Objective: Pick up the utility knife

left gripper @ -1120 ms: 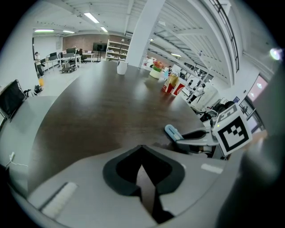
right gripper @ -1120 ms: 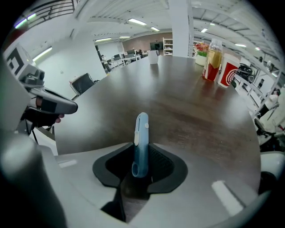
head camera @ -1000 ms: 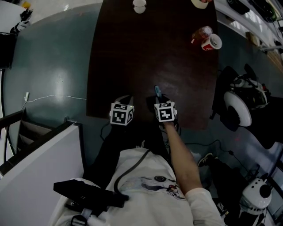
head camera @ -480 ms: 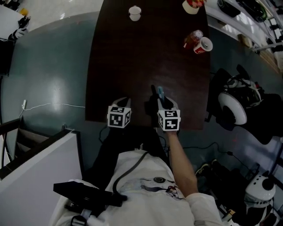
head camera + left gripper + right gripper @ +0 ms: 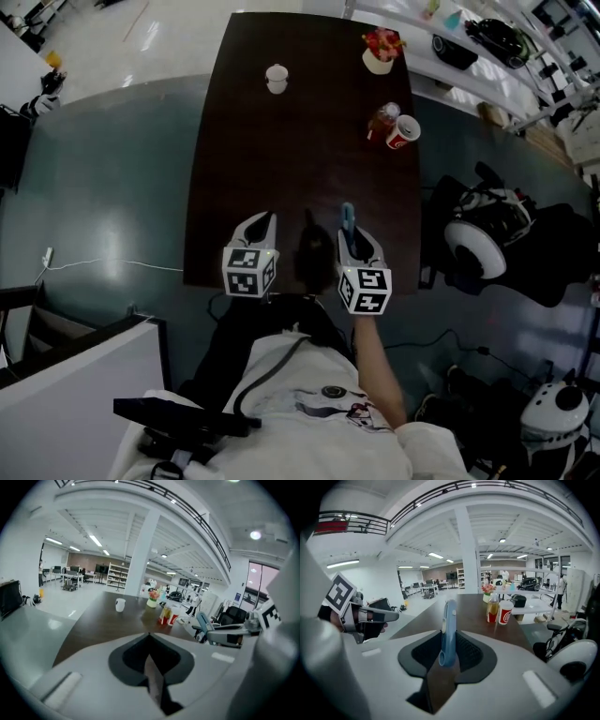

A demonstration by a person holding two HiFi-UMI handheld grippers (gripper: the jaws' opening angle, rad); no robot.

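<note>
The blue utility knife [image 5: 449, 630] stands on edge between the jaws of my right gripper [image 5: 449, 637], which is shut on it; its tip points out over the dark table [image 5: 468, 613]. In the head view the knife [image 5: 348, 217] sticks forward from the right gripper [image 5: 354, 242] above the table's near edge. My left gripper [image 5: 255, 232] hangs beside it to the left, level with it. Its jaws [image 5: 149, 637] meet at the tips with nothing between them. The left gripper view shows the knife [image 5: 202, 619] off to the right.
On the dark table [image 5: 300, 159] stand a white cup [image 5: 277, 78] at the far left, a flower pot [image 5: 381, 52] at the far right, and a bottle [image 5: 382, 120] beside a red cup [image 5: 403, 132]. A black and white chair [image 5: 473, 246] is right of the table.
Both grippers have risen from the table's near edge and tipped up. The knife went up with the right gripper. The head view now takes in more of the far table.
</note>
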